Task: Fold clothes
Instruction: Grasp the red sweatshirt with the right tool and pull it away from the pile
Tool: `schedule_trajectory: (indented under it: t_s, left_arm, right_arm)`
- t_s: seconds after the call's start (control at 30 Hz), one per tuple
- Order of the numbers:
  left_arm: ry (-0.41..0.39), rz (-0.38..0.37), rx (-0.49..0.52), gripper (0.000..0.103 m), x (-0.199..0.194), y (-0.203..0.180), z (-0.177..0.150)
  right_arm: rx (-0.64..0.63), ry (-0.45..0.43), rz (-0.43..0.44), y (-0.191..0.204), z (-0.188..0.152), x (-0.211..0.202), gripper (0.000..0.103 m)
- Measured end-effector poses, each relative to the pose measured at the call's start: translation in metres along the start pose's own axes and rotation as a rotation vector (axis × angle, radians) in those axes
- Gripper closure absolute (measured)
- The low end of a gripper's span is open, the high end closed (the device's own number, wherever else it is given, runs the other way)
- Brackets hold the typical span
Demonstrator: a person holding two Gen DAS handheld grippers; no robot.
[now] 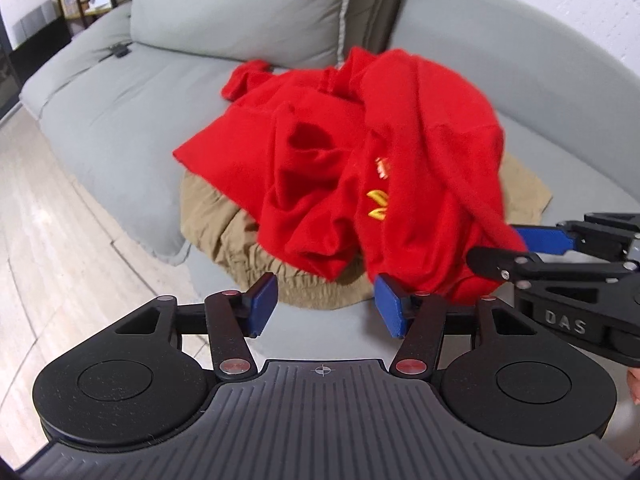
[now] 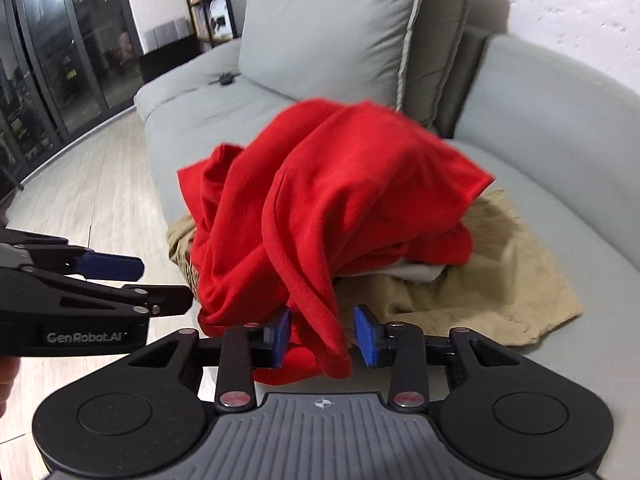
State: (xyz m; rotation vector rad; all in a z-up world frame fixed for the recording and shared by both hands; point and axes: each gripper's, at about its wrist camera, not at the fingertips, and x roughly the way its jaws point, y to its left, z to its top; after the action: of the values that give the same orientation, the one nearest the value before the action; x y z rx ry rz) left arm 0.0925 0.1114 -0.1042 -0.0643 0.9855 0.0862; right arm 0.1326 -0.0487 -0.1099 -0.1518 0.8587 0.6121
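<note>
A crumpled red garment (image 1: 360, 140) with a yellow emblem lies heaped on a khaki garment (image 1: 224, 216) on the grey sofa seat (image 1: 120, 120). My left gripper (image 1: 327, 306) is open at the heap's near edge. Only sofa and khaki hem show between its blue pads, and the right-hand pad sits against the red cloth. In the right wrist view a hanging fold of the red garment (image 2: 340, 184) drops between the pads of my right gripper (image 2: 324, 336). A small gap shows beside its right-hand pad, so it is open around the fold. The left gripper (image 2: 164, 284) enters from the left.
A bit of white cloth (image 2: 416, 272) peeks out under the red heap, on the khaki garment (image 2: 480, 280). Back cushions (image 2: 328, 40) and the sofa's curved arm (image 2: 560, 120) enclose the far and right sides. Pale wood floor (image 1: 48, 208) lies to the left. A small dark object (image 1: 120, 51) rests further along the seat.
</note>
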Motion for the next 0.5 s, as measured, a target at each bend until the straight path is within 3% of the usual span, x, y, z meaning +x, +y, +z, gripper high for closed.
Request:
schedule_trajectory:
  t_s: [0.1,0.13,0.3,0.5]
  left_arm:
    - [0.013,-0.010,-0.003,0.044,0.000,0.000,-0.002]
    - [0.013,-0.009,-0.002,0.047,-0.001,0.000,-0.002]
    - [-0.013,-0.025,0.042,0.050,-0.012,-0.010,-0.006]
    - [-0.073,-0.046,0.121,0.050,-0.039,-0.036,-0.009]
  right_arm:
    - [-0.036,0.010,0.003,0.005,0.002,0.007,0.083]
    - [-0.044,0.020,0.007,0.011,0.004,0.006,0.094]
    - [0.007,-0.001,0.044,0.012,0.008,-0.007,0.097]
    - [0.210,-0.108,-0.057,-0.031,0.007,-0.052,0.098]
